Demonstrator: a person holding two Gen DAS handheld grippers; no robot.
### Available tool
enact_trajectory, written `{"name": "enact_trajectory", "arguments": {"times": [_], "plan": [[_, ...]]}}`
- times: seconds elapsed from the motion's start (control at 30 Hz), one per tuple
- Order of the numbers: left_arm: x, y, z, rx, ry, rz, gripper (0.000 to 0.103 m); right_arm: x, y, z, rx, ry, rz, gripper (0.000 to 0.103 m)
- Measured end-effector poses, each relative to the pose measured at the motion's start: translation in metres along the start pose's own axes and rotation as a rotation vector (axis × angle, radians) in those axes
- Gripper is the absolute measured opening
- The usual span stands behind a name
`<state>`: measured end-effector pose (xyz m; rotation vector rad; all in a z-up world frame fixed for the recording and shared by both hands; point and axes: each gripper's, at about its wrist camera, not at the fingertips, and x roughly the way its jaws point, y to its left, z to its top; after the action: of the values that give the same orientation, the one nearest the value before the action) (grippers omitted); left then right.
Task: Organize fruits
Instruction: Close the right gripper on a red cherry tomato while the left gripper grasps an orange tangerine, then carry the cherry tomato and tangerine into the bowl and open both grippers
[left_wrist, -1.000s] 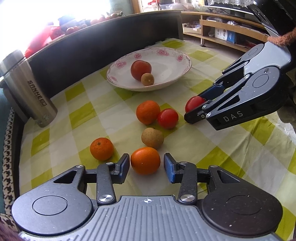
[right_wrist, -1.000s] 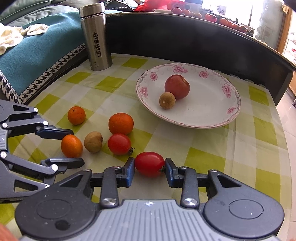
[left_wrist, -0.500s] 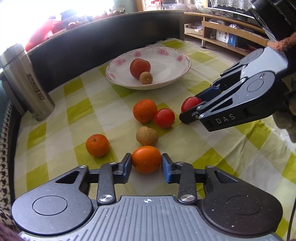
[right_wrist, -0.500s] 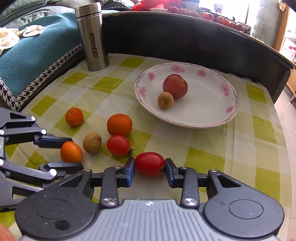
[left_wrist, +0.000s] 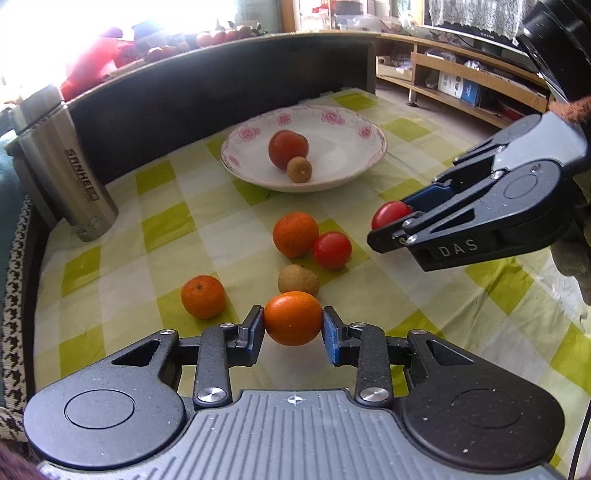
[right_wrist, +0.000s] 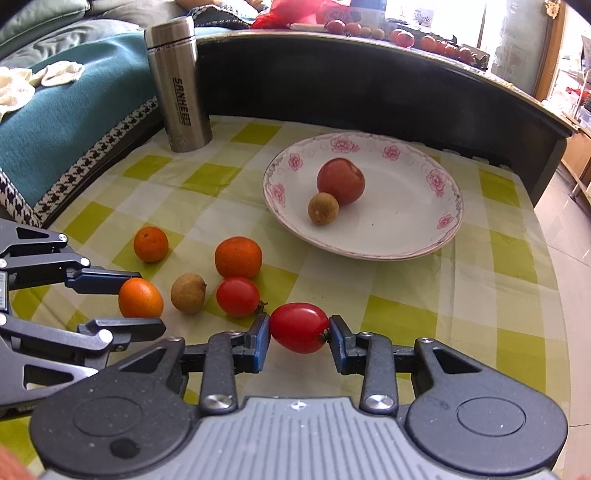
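My left gripper (left_wrist: 293, 325) is shut on a small orange (left_wrist: 293, 317), held just above the checked cloth. My right gripper (right_wrist: 299, 330) is shut on an oval red tomato (right_wrist: 299, 326); the same tomato (left_wrist: 389, 214) shows at the right in the left wrist view. A white flowered plate (right_wrist: 406, 240) holds a red apple (right_wrist: 340, 181) and a brown longan (right_wrist: 323, 208). Loose on the cloth lie a bigger orange (right_wrist: 238, 256), a round tomato (right_wrist: 237, 296), another longan (right_wrist: 187, 292) and a small orange (right_wrist: 150, 244).
A steel flask (right_wrist: 181, 85) stands at the far left corner of the table (right_wrist: 509, 258). A dark raised rim (right_wrist: 369, 88) runs along the far edge, with more fruit behind it. A teal cushion (right_wrist: 66, 122) lies left of the table.
My left gripper has shut on the small orange and raised it a little. The right gripper, holding the tomato, has also risen slightly.
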<state>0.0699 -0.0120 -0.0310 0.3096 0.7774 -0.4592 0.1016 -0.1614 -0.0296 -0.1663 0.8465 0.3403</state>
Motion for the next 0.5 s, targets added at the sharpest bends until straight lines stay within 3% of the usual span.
{"name": "enact_trajectory", "arguments": {"times": [0.5], "plan": [[0.001, 0.001, 0.041, -0.009, -0.09, 0.019, 0.041, -0.014, -0.008, 0.023, 0.048, -0.09, -0.036, 0.04]]}}
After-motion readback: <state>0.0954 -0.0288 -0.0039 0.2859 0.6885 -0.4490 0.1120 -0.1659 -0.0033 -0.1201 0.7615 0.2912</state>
